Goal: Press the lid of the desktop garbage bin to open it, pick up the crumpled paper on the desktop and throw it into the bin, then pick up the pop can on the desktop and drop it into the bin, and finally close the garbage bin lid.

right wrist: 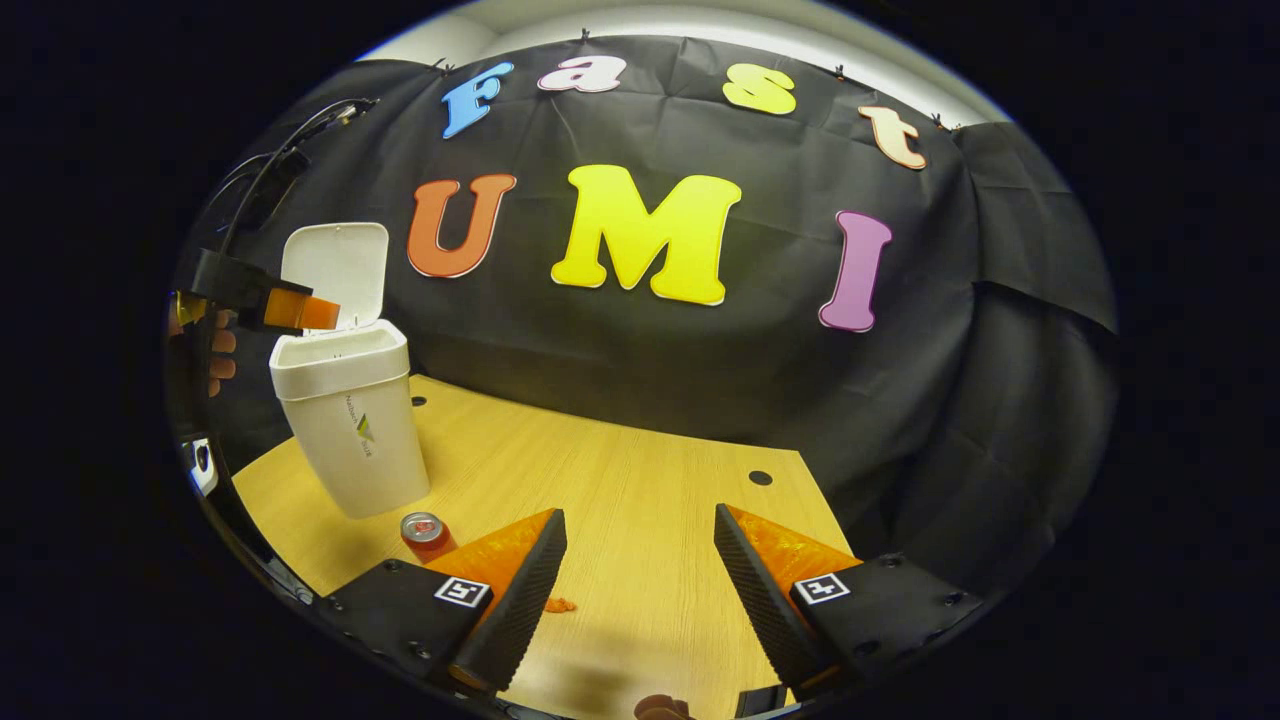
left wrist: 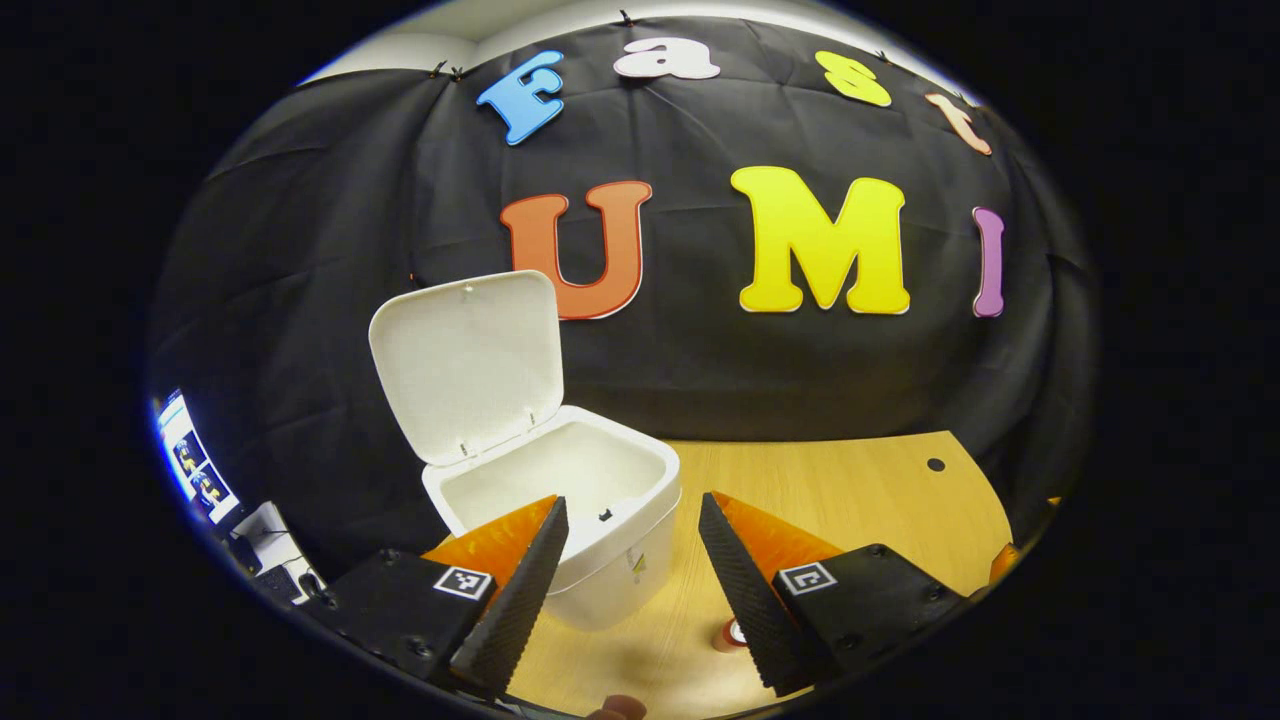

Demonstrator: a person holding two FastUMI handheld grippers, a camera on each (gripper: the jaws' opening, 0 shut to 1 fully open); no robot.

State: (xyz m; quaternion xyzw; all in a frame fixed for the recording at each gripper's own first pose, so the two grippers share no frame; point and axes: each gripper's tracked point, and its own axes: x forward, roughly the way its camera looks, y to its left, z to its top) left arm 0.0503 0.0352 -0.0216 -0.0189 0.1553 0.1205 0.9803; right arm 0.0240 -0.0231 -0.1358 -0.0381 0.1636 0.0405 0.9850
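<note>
Left claw point(left wrist: 630, 520) gapes empty above the bin point(left wrist: 590, 520), lid point(left wrist: 470, 365) upright. Right claw point(right wrist: 640, 540) spread over bare tabletop point(right wrist: 620, 480); can point(right wrist: 424, 532) beside bin.

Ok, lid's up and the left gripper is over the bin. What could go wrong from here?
1. The open left gripper hovers at the white plastic bin rim; a bump could tip the tall bin or knock its raised lid shut.
2. The red pop can stands close beside the bin's base; grabbing it with the open right gripper may nudge the bin or topple the can.
3. I cannot see crumpled paper inside the bin, so that step is unconfirmed.
</note>
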